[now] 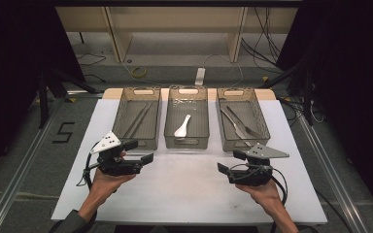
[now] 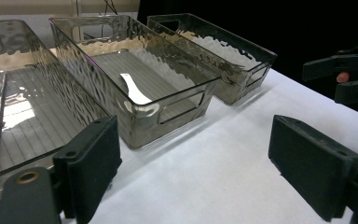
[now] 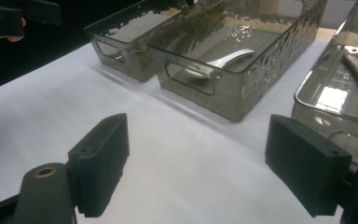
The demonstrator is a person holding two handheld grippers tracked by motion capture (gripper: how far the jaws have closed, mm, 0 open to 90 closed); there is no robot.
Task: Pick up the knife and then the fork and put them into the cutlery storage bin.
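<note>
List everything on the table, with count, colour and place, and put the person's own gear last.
Bins: three, smoky clear plastic, in a row at the table's far edge.
Chopsticks: two, dark metal, in the left bin.
Spoon: one, white, in the middle bin.
Cutlery: silver, in the right bin; count unclear.
Table cover: one, white.
Left gripper: black, open, held above the cover.
Right gripper: black, open, held above the cover.

Black tongs (image 1: 143, 151), white spoon (image 1: 182, 127), smoky grey bins (image 1: 187, 141) — rippled walls, white tabletop (image 1: 184, 189)
</note>
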